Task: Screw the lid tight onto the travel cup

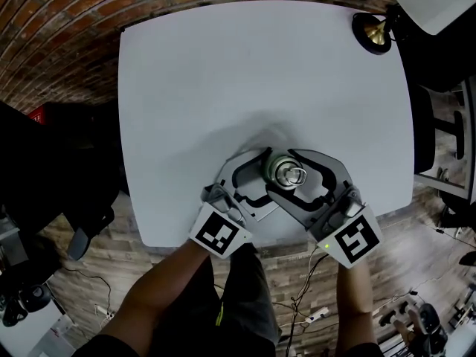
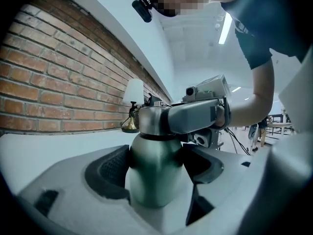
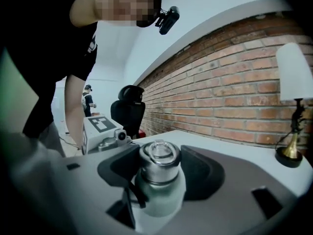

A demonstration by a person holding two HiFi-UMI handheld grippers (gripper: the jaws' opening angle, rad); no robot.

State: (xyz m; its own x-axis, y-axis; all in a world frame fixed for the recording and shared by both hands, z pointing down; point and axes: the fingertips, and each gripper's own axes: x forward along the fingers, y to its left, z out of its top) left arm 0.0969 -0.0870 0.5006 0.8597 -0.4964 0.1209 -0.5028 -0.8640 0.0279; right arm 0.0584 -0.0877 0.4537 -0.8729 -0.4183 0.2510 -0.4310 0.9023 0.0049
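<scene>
Travel cup: a metal travel cup [image 1: 271, 166] stands upright near the front edge of the table, between both grippers.
Lid: the lid [image 3: 159, 155], shiny with a clear top, sits on the cup's neck.
Left gripper: the left gripper [image 2: 156, 168] pinches the cup's rounded body, with a dark pad on each side.
Right gripper: the right gripper [image 3: 160, 169] stands spread around the lid. One pad is at its side, and a thin gap shows at the other.
Surface: a plain white table [image 1: 253, 73] with rounded corners.
Room: a brick wall [image 2: 44, 87] runs behind the table. A lamp [image 3: 289, 151] with a brass base and a white shade stands at the far corner, over a wooden plank floor [image 1: 74, 274].
Writing: black-and-white square markers on the left cube [image 1: 220, 232] and the right cube [image 1: 354, 238].
Head view only: the floor, cables and a power strip [image 1: 316, 317].
Right gripper view only: a black office chair [image 3: 127, 109] and the top of the lid.
Left gripper view only: a ceiling strip light [image 2: 226, 28] and the cup's full body.
</scene>
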